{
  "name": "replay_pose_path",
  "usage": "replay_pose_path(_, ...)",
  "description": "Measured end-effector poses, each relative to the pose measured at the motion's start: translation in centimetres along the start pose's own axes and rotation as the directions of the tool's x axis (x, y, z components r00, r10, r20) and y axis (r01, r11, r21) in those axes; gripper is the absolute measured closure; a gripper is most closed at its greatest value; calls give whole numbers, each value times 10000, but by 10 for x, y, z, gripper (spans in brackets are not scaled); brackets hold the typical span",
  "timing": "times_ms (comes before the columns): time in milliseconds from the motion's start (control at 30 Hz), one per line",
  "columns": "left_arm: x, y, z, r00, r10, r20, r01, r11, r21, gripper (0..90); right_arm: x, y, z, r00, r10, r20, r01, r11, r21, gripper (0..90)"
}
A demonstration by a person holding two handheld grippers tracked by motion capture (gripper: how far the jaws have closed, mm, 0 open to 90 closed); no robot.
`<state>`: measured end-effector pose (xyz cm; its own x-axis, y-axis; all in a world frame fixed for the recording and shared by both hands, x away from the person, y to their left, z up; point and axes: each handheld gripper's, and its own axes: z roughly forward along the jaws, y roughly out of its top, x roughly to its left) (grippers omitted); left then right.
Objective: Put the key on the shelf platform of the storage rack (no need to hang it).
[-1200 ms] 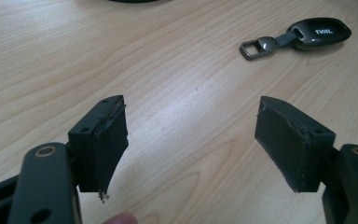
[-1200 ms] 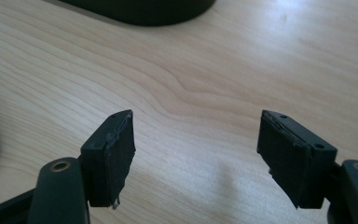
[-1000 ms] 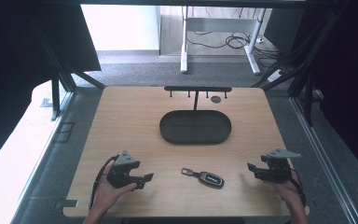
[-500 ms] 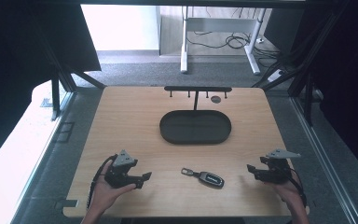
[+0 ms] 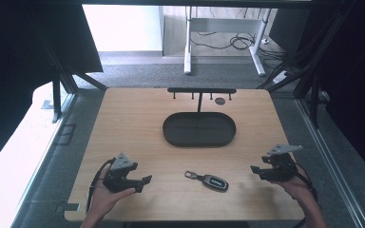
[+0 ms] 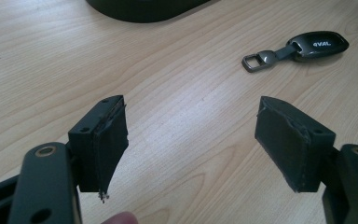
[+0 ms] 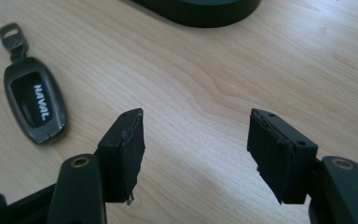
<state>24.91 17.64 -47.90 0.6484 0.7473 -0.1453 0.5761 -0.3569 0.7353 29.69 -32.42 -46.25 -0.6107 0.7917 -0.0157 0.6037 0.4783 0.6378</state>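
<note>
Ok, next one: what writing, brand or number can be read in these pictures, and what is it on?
"NAVAL": white letters on the dark face of the key fob, in the right gripper view.
"VAL", with a partly cut first letter: the same marking on the key fob in the left gripper view.
In the high view the marking on the fob is too small to read.
No other text on the wooden table or the black tray.

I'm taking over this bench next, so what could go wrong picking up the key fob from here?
1. The key fob lies flat on the smooth table; a claw closing from the side may push it along instead of lifting it.
2. The right claw, its jaws just closing on nothing, points past the fob and would miss.
3. Pinched by its small metal loop, the fob would likely swing.
</note>
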Motion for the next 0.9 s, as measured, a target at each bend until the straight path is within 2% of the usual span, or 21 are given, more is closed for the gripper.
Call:
replay_pose_path(100, 0, -1, -1, 10000, -23, -16, 23, 10000, 5, 256, 4, 12, -2, 9988, -476, -134, 481, 9982, 364, 369)
replay_pose_path(233, -3, -1, 1, 10000, -57, 33, 57, 10000, 27, 257, 10, 23, -6, 9968, -759, -239, 771, 9957, 514, 371)
replay_pose_path(367, -5, -1, 5, 9998, 127, 142, -130, 9997, 192, 257, 16, 30, -7, 9936, -1077, -338, 1099, 9913, 722, 373)
replay_pose_path(400, -7, -2, 8, 9996, 219, 179, -224, 9993, 313, 257, 19, 32, -8, 9911, -1269, -413, 1300, 9878, 852, 372)
replay_pose_path(500, -7, -2, 8, 9996, 179, 201, -185, 9994, 289, 257, 24, 35, -8, 9887, -1379, -593, 1431, 9851, 954, 371)
replay_pose_path(767, -5, -1, 7, 9997, 139, 183, -144, 9996, 262, 257, 32, 39, -5, 9825, -1728, -691, 1800, 9765, 1185, 368)
replay_pose_path(867, -5, -1, 7, 9996, 195, 219, -201, 9994, 274, 257, 39, 42, -1, 9778, -1926, -821, 2033, 9670, 1534, 377)
replay_pose_path(900, -5, -1, 7, 9996, 195, 219, -201, 9994, 274, 257, 39, 42, -1, 9778, -1926, -821, 2033, 9670, 1534, 377)
